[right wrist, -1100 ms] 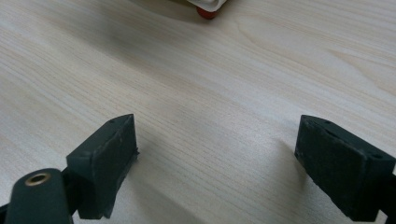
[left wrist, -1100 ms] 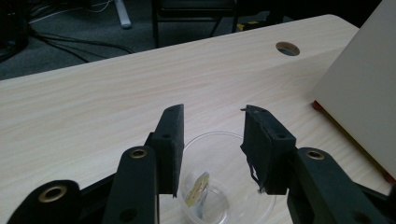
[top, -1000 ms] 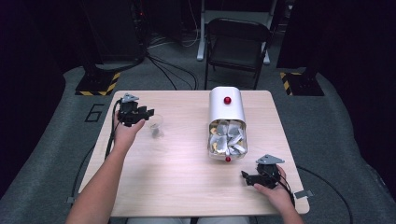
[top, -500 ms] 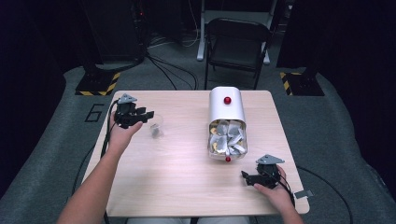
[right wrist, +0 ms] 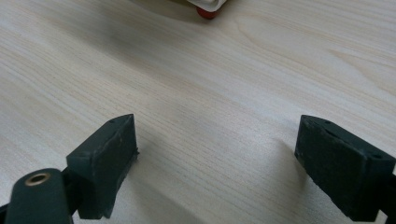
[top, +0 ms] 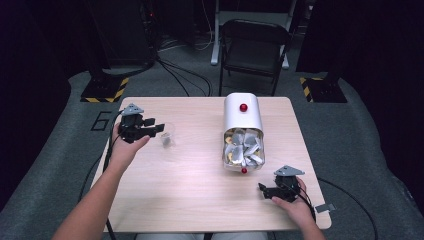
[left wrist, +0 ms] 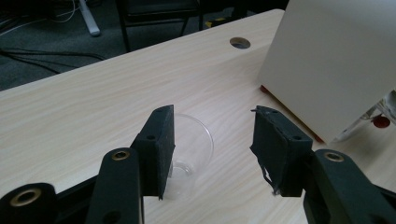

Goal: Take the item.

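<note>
A small clear plastic cup (top: pixel 167 138) stands on the left half of the wooden table (top: pixel 180 200). My left gripper (top: pixel 156 129) is open just to the left of the cup, pointing at it. In the left gripper view the cup (left wrist: pixel 192 151) sits between and just beyond the jaws of my left gripper (left wrist: pixel 212 135), close to the left jaw. A white bin (top: pixel 242 117) lies on its side, and silver packets (top: pixel 243 149) fill its mouth. My right gripper (top: pixel 262 190) rests open near the front right edge, with nothing between the jaws of my right gripper (right wrist: pixel 219 154).
The bin has a red knob on top (top: pixel 243 107) and another at its lip (top: pixel 244 170). The bin's white wall (left wrist: pixel 336 60) stands to the right of the cup. A black folding chair (top: pixel 255 45) stands behind the table. Cables trail off both table sides.
My left forearm has swung to the left and the left gripper has shifted slightly near the cup. The cup, the bin and the right gripper stay where they were.
</note>
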Available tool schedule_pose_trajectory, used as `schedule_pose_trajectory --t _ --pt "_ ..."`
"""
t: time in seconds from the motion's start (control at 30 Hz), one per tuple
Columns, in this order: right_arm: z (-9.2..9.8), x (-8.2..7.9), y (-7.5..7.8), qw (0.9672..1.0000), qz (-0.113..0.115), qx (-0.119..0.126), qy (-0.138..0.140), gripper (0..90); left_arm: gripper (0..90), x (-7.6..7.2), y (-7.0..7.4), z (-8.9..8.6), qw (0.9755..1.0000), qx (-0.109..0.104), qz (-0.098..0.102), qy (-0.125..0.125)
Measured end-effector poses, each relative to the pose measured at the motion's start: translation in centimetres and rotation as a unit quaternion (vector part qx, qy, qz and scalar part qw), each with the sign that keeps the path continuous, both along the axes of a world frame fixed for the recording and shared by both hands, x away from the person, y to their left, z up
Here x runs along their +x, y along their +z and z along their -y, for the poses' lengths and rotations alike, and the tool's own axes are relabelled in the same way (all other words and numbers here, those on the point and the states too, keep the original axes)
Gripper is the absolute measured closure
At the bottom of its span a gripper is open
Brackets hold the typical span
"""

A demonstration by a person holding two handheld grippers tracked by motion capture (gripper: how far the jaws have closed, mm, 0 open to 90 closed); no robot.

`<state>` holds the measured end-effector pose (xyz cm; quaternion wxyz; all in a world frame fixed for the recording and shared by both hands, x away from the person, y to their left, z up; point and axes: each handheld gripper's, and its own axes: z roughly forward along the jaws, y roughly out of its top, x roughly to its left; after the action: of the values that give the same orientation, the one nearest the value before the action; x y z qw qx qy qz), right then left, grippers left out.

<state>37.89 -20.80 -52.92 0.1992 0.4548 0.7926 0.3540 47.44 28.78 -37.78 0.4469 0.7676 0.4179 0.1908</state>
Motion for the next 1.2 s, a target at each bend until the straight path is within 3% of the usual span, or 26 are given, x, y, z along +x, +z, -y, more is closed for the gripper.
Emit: schedule_pose_trajectory --t 0.7,1.2 --pt "0.0 0.0 0.0 1.0000 0.000 0.000 0.000 12.4 45.4 -4.1 -1.3 -0.8 0.9998 0.012 0.000 -0.019" --pt "0.0 0.0 0.0 1.0000 0.000 -0.001 0.001 12.4 44.4 -6.2 -3.7 -1.6 0.9996 0.009 -0.006 -0.026"
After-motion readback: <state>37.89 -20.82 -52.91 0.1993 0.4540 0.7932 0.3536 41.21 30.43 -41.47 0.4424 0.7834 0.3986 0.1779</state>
